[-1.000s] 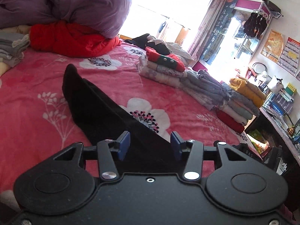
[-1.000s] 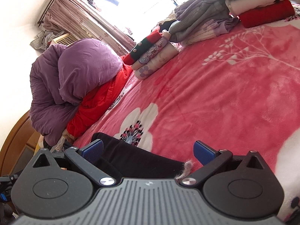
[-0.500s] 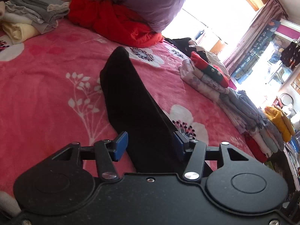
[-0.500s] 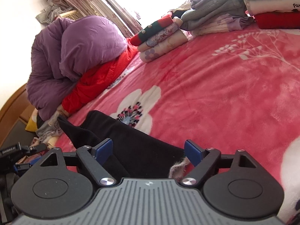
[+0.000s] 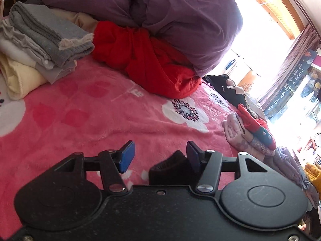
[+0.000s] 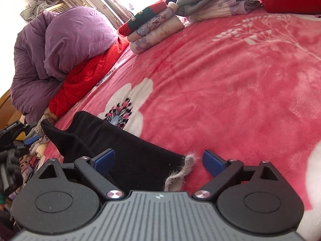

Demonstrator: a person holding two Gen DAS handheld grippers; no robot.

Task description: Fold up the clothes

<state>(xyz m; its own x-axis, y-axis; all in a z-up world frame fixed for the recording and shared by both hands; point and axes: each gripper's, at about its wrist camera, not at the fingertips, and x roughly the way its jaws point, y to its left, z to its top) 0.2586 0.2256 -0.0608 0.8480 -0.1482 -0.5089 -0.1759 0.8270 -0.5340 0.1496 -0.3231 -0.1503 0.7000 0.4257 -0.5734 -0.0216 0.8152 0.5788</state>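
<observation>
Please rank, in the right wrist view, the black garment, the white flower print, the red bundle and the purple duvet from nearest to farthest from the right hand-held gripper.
1. Black garment: lying between its fingers.
2. White flower print: just beyond, centre-left.
3. Red bundle: farther left.
4. Purple duvet: on top of the red bundle, upper left.

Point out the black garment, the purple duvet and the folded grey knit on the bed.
black garment (image 6: 128, 156), right wrist view, on its flat middle, ahead of the gripper.
purple duvet (image 5: 180, 16), left wrist view, on its bulging front.
folded grey knit (image 5: 46, 32), left wrist view, on its top layer.
</observation>
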